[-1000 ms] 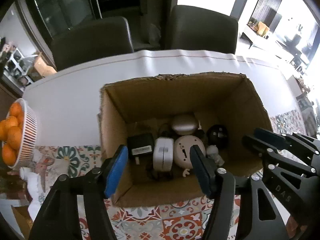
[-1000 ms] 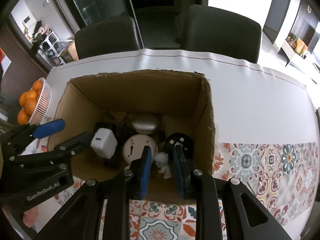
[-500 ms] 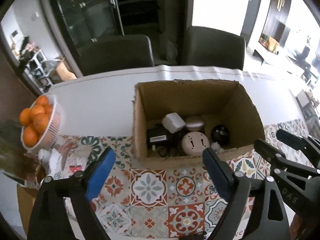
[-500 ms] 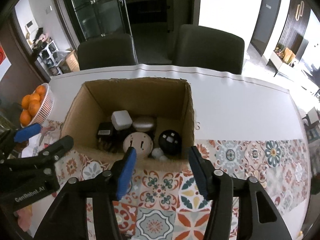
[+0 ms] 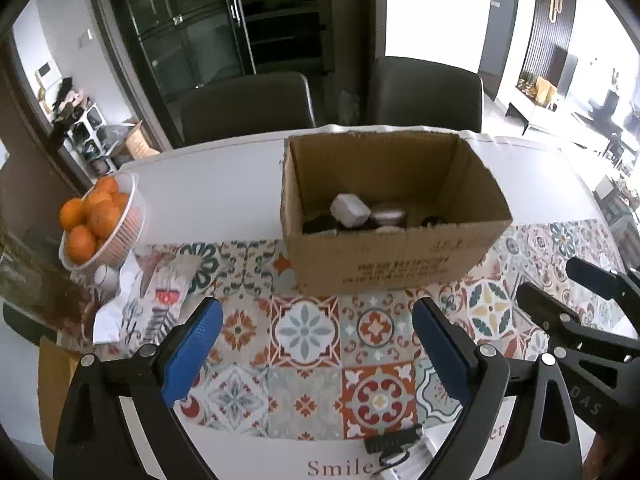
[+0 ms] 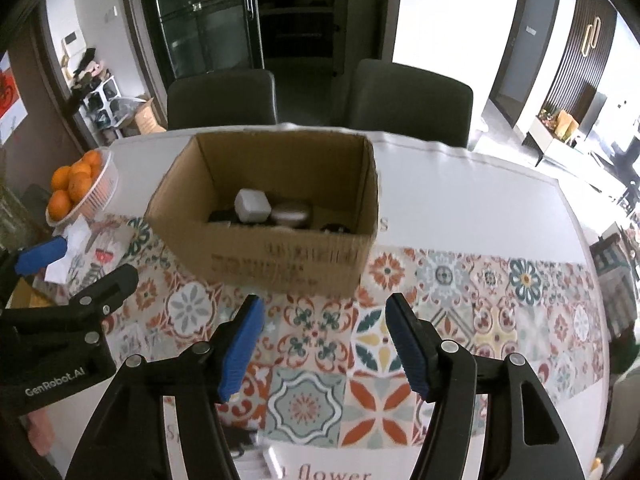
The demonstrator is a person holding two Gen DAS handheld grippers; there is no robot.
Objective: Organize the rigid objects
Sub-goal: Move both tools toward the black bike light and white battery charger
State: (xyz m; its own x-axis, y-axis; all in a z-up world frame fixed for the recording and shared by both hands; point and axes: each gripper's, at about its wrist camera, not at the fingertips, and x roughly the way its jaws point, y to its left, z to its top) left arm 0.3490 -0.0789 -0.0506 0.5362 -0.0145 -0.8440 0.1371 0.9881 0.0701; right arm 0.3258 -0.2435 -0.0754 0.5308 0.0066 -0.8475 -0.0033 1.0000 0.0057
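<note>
Both tongs empty and backed off from the box; items now sit inside it.

Nearest, low in the left wrist view, the left tongs (image 5: 316, 344) stand spread wide with nothing between the blue pads, only patterned tile cloth (image 5: 304, 336) on the counter (image 5: 224, 184). In the right wrist view the right tongs (image 6: 324, 340) are opening, also with nothing between them; a second ago they were nearly closed inside the cardboard box (image 5: 394, 264), beside a small white figure. Since then both have pulled out and back, so the box now lies mid-frame, apart from them. Inside it: a white adapter (image 5: 350, 210), a rounded grey piece (image 5: 388, 214), dark items partly hidden by the wall. Far left, a basket of oranges (image 5: 100, 220). Judgement: this drop is done; next, find another loose item.
</note>
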